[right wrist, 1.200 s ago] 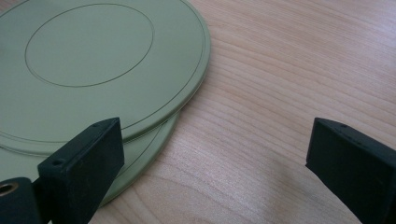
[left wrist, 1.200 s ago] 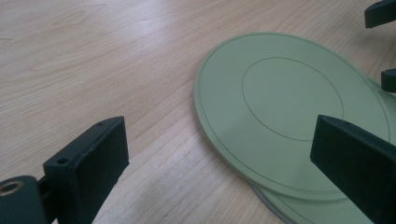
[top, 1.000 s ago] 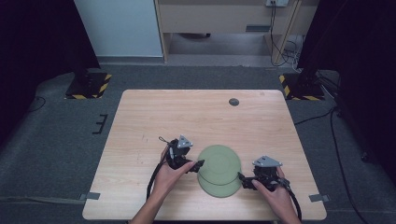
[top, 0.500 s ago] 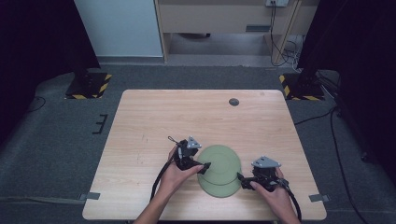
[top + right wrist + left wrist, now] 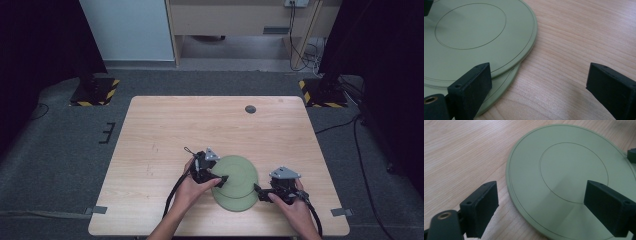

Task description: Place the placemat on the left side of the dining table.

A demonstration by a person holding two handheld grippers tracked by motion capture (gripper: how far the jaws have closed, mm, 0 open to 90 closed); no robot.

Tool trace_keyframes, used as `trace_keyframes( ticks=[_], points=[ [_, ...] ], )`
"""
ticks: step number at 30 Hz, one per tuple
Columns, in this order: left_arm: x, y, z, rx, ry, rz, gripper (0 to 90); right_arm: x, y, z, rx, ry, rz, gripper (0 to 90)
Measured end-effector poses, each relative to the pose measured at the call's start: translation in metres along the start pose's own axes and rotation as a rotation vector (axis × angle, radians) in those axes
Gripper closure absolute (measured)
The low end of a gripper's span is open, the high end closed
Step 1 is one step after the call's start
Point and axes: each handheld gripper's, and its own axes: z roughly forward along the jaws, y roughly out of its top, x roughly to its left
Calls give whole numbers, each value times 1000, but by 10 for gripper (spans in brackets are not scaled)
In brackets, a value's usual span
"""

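Left gripper [image 5: 218, 178] shifted right onto top pale-green round plate [image 5: 235, 172], jaws just narrowing, wide, straddling left rim. Right gripper [image 5: 259, 190] jaws wide, at lower plate [image 5: 506, 77] on worktop [image 5: 160, 130].

Lower green plate [image 5: 509, 75] mostly hidden under upper green plate [image 5: 474, 32]; small dark spot [image 5: 250, 109] far off, too small to tell.
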Motion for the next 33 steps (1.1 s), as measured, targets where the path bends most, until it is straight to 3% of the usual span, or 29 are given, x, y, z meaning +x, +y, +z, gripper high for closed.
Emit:
trace_keyframes(
  ticks=[9, 17, 25, 33],
  points=[
    [5, 1, 6, 25, -10, -36, 169, 0, 0, 1, 3, 2, 1, 51],
    [5, 2, 10, 52, -20, -38, 221, -1, 0, 1, 4, 3, 3, 49],
    [9, 2, 13, 58, -53, -94, 228, -1, 0, 1, 5, 4, 3, 50],
    [11, 1, 13, 60, -70, -118, 226, -1, 0, 1, 5, 5, 4, 50]
  ],
)
